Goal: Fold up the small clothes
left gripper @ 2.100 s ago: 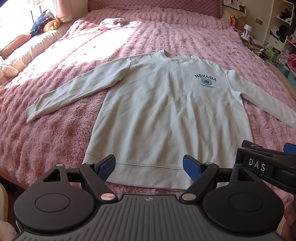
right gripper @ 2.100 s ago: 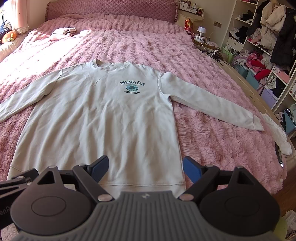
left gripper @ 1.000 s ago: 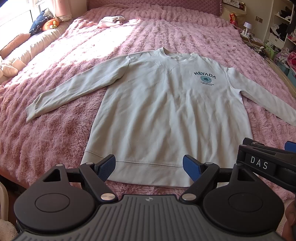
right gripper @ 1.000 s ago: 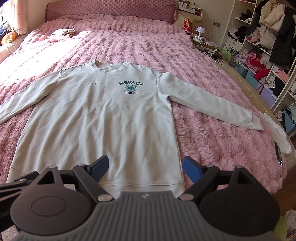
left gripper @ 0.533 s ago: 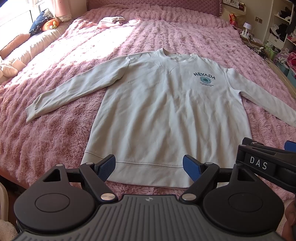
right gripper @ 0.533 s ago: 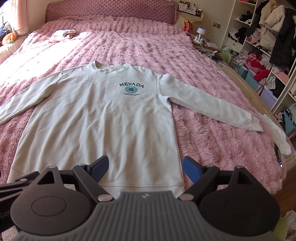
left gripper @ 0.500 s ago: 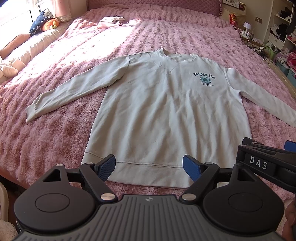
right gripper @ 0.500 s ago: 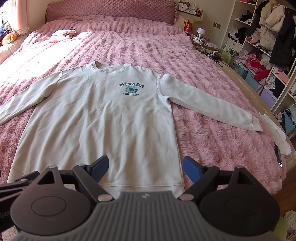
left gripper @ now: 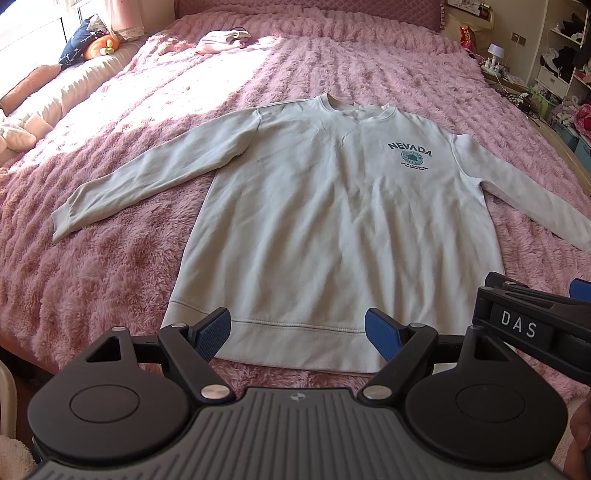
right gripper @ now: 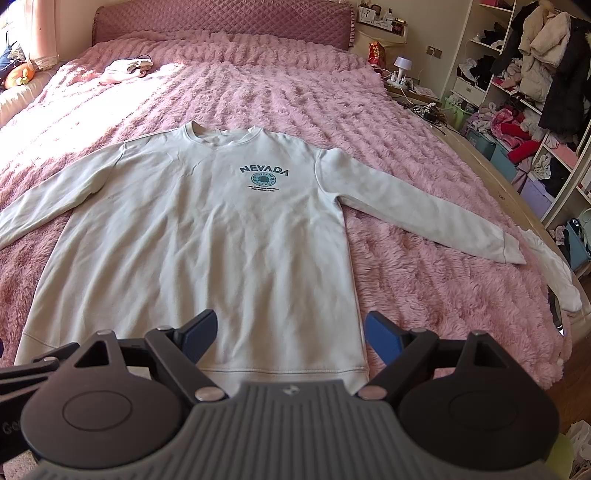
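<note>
While both claws are held agape and empty, the pink bedspread (left gripper: 155, 110) is seen ahead, the sweatshirt (left gripper: 332, 221) spread flat upon it. Soft, limp fabric is judged best pinched at the hem (right gripper: 288, 369), just before the right gripper (right gripper: 290, 332) and left gripper (left gripper: 297, 332).

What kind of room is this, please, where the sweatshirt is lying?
Most likely a home bedroom. The sweatshirt lies flat on a bed with a fluffy pink blanket and a quilted headboard. Open shelves full of clothes stand at the right.

Sweatshirt (left gripper: 332, 229) flat on pink bed (left gripper: 110, 266)
</note>
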A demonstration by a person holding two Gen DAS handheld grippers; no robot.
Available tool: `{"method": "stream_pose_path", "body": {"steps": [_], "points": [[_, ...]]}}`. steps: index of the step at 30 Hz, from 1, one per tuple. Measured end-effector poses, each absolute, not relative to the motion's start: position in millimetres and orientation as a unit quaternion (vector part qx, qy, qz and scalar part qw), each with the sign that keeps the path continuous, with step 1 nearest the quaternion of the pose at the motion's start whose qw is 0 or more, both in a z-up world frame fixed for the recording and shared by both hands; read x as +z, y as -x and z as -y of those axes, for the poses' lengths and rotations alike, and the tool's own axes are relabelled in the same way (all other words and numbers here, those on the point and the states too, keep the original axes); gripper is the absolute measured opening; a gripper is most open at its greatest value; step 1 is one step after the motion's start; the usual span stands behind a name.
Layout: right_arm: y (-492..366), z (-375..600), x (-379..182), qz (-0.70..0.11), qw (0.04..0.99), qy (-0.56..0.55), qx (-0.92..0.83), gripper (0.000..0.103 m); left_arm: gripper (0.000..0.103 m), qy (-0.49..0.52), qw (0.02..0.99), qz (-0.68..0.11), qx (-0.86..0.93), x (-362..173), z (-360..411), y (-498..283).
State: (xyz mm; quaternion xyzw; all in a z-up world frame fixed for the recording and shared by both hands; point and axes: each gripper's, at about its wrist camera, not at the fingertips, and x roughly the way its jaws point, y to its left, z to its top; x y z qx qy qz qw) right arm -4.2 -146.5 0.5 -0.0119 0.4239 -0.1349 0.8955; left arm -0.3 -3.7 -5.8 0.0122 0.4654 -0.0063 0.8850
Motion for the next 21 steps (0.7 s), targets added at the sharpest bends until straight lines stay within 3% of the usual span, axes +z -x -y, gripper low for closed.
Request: {"method": "stream_pose_path", "body": {"steps": [21], "points": [[5.9, 149.4, -1.3, -0.416, 0.899, 0.003, -0.133, 0.083, 0.096, 0.005, 0.883, -0.468, -0.008, -7.2, 2.6, -5.7]]}}
